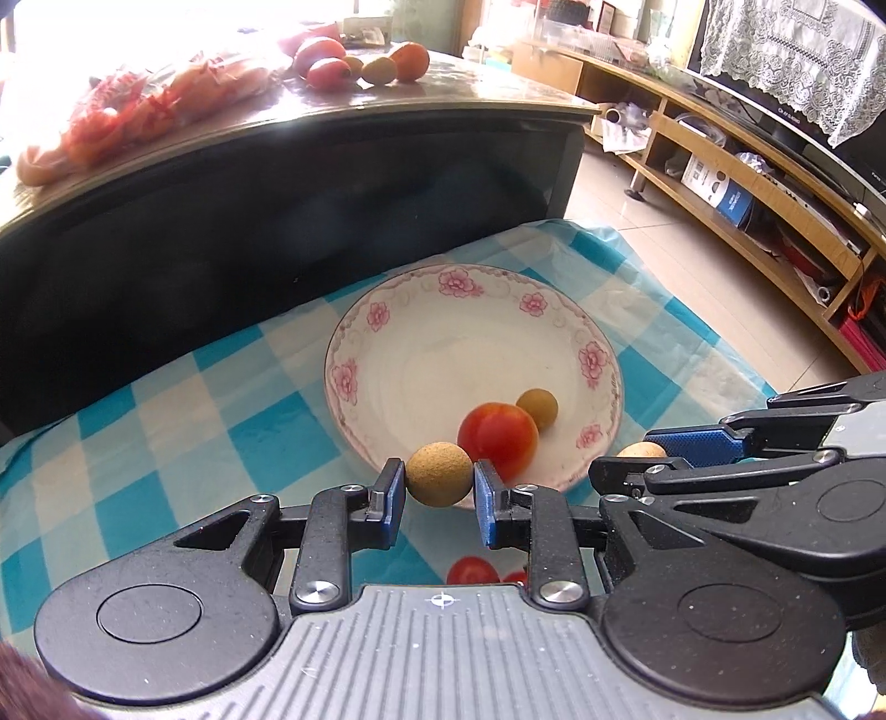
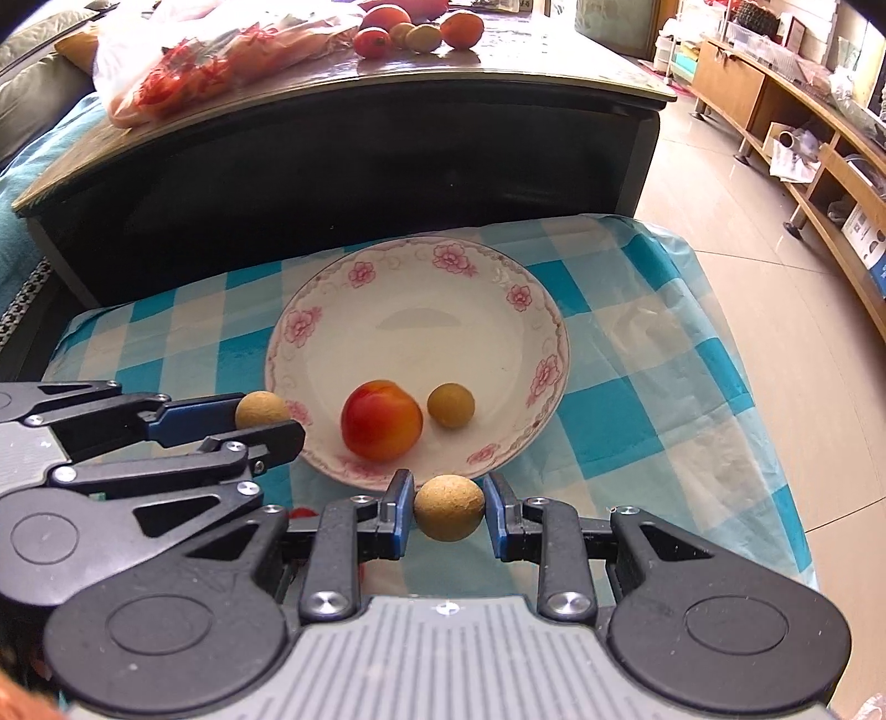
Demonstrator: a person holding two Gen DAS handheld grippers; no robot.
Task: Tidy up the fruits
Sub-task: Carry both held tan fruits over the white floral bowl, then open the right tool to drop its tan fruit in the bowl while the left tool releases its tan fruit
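Longans pinched over the plate's near rim

Longans sit one in each pair of tongs. The left tongs (image 1: 439, 487) pinch a rough tan longan (image 1: 439, 472) between their blue pads, just at the near rim of the floral plate (image 1: 387, 310). The right tongs (image 2: 449, 509) pinch a second longan (image 2: 449, 508) in the same way, at the near rim as seen from the right wrist. Each pair also shows in the other's view, coming in from the side: the left tongs enter the right wrist view from the left, with their longan against the plate's left rim.

Inside the plate lie a red-orange round fruit (image 2: 382, 419) and, just beside it to the right, a smaller yellow-green longan (image 2: 451, 405); the two are close, and whether they touch cannot be told. The rest of the plate's well is bare white.

The plate stands on a blue and white checked cloth (image 2: 637, 343) covering the counter. Under the left tongs, red fruit (image 1: 472, 570) shows on the cloth, mostly hidden by the tool.

Behind the plate rises a dark low table (image 2: 387, 166) with a glossy top, carrying a group of red, yellow and orange fruits (image 2: 415, 27) and a plastic bag (image 2: 194, 61) with red print. To the right, a tiled floor (image 2: 747, 210) runs to a long wooden shelf unit (image 1: 747, 183).
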